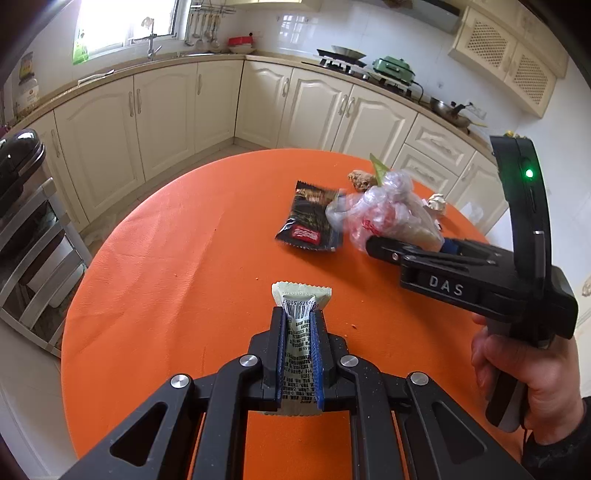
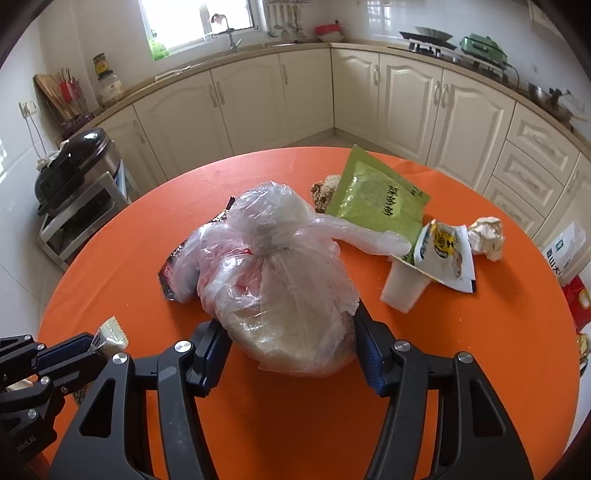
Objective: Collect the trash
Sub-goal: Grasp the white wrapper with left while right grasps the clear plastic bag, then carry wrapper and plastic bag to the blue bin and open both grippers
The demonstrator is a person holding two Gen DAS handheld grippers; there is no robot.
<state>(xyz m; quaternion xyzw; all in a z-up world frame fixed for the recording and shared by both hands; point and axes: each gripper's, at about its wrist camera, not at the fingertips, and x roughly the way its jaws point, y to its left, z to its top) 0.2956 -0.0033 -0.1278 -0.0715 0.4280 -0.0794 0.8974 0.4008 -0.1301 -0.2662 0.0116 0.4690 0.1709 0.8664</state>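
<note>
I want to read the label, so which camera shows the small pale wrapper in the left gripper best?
The left wrist view: the pale wrapper sits centred between the left gripper fingers, barcode and print facing the camera. The right wrist view shows only its serrated end at the lower left edge.

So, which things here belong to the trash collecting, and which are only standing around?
Trash job: pale wrapper in left gripper, plastic bag in right gripper, black packet, green pouch, crumpled paper.

Standing around: stove, green cooker, faucet.
</note>
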